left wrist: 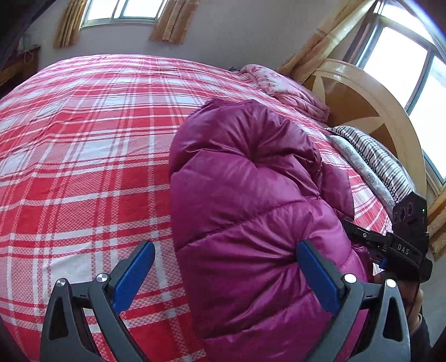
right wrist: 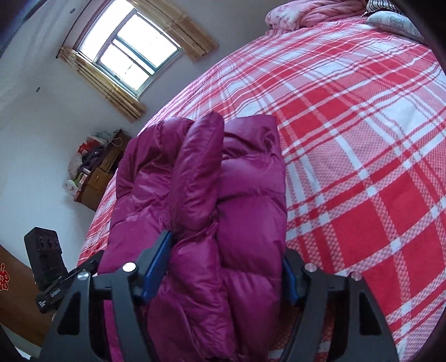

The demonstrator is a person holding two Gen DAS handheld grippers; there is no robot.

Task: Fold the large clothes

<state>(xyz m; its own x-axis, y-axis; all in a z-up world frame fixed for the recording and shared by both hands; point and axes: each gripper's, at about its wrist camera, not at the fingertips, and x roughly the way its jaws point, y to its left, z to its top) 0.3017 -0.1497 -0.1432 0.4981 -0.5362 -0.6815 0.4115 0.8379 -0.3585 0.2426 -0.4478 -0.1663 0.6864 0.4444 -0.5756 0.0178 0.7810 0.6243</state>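
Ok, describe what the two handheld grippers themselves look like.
Both grippers, left and right, have black triangular cut-out finger arms with silver round bolts and blue textured pads. Each carries a black camera block on top; the right one's body shows white "DAS" lettering and a green light.

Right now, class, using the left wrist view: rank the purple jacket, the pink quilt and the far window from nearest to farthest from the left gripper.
1. Purple jacket: folded on the bed, against the left gripper's right finger.
2. Pink quilt: bunched up beyond the jacket, beside the headboard.
3. Far window: on the wall past the bed, top left.
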